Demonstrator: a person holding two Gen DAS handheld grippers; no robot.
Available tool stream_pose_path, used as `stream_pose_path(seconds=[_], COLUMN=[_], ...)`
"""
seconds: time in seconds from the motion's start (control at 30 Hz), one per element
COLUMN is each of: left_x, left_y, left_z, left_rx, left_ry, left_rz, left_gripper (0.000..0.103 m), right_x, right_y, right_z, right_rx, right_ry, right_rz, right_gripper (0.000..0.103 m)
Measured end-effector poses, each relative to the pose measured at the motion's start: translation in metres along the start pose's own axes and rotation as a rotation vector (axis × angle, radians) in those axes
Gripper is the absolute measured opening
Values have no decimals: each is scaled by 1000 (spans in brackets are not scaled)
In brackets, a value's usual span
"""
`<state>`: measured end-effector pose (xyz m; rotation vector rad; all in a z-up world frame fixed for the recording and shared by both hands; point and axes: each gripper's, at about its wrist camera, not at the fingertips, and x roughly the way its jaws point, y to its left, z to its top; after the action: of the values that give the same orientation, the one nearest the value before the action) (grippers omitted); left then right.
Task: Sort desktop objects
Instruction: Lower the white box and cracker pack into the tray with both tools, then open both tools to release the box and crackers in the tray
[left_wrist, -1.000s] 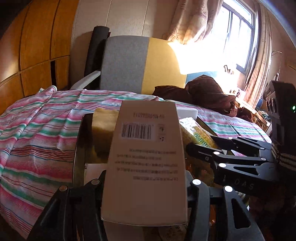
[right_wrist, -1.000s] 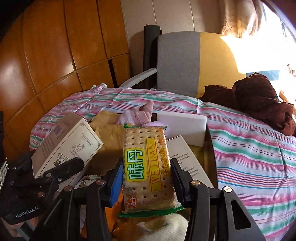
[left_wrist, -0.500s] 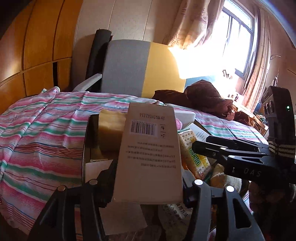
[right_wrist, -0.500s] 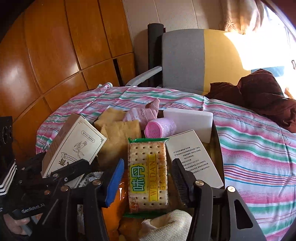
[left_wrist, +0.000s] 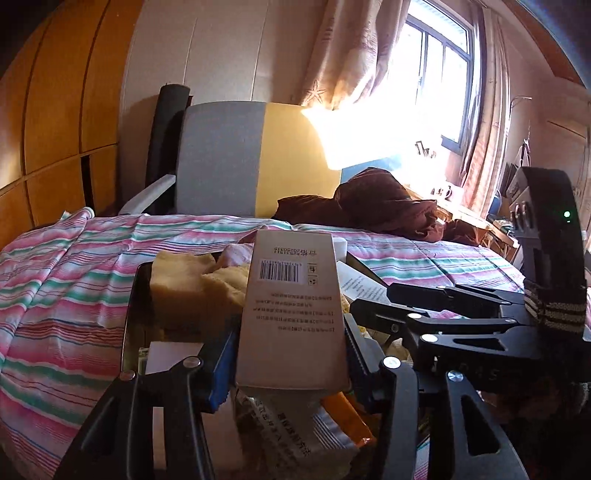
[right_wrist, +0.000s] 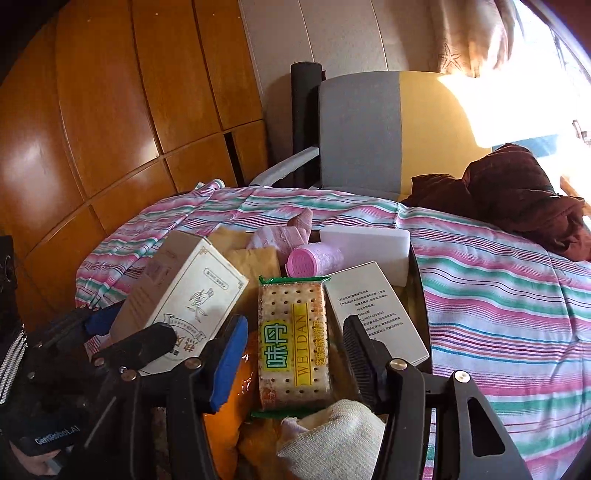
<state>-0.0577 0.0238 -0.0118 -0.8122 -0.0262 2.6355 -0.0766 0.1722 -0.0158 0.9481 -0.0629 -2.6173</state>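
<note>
Cracker pack (right_wrist: 293, 339) freed, right jaws now parted, left jaws still clamp carton (left_wrist: 291, 314), seemingly.

Both cameras ride low behind their claws, close over the cluttered tray (left_wrist: 130, 321), facing the far chair (right_wrist: 360, 129). Each view catches the barcode box (left_wrist: 293, 314) and the other claw.

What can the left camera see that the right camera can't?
Only the left wrist view shows the window and the barcode on the box held in the left gripper. Only the right wrist view shows the cracker pack between the open right gripper fingers, and the pink roll. Both show the chair, the striped cloth and the brown bundle.
</note>
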Motion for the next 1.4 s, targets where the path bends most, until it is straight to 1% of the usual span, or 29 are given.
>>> stream_pose_path(seconds=[0.1,0.23,0.3,0.33,0.37,0.43,0.6,0.7,0.77,0.83,0.93,1.03,1.17,1.27,1.4], left_x=[17,25,20,15,11,3,-7,-20,-30,-39,-46,-50,-61,-70,-88], left_y=[2,4,6,8,8,9,15,19,19,18,13,12,8,0,-12], left_z=[2,-3,-3,-3,-3,-2,-2,-3,-3,-2,-2,-4,-8,-6,-4], left_rx=[1,12,-9,-19,-25,-31,-60,-88,-89,-80,-60,-69,-70,-48,-28], left_ry=[48,75,70,62,50,31,16,1,-12,-25,-32,-22,-13,1,-15], left_rz=[0,12,-16,-32,-39,-46,-17,19,49,78,111,116,140,218,209], left_gripper=[52,53,53,55,61,66,66,66,66,68,69,69,69,69,69], right_x=[-5,-10,-12,-13,-14,-15,-18,-19,-22,-28,-35,-39,-42,-46,-53], right_y=[-5,-13,-17,-19,-21,-21,-21,-20,-18,-15,-5,6,14,16,20], right_z=[-2,-5,-6,-7,-8,-9,-13,-15,-16,-15,-15,-17,-21,-24,-22], right_rx=[9,30,43,50,56,60,69,68,60,49,21,-10,-24,-23,-18], right_ry=[-10,-17,-19,-19,-20,-20,-21,-24,-30,-41,-61,-72,-66,-61,-69], right_rz=[-19,-36,-36,-37,-36,-32,-29,-48,-68,-84,-97,-103,-123,-151,-176], right_gripper=[55,55,56,56,56,56,56,58,58,62,66,70,72,78,88])
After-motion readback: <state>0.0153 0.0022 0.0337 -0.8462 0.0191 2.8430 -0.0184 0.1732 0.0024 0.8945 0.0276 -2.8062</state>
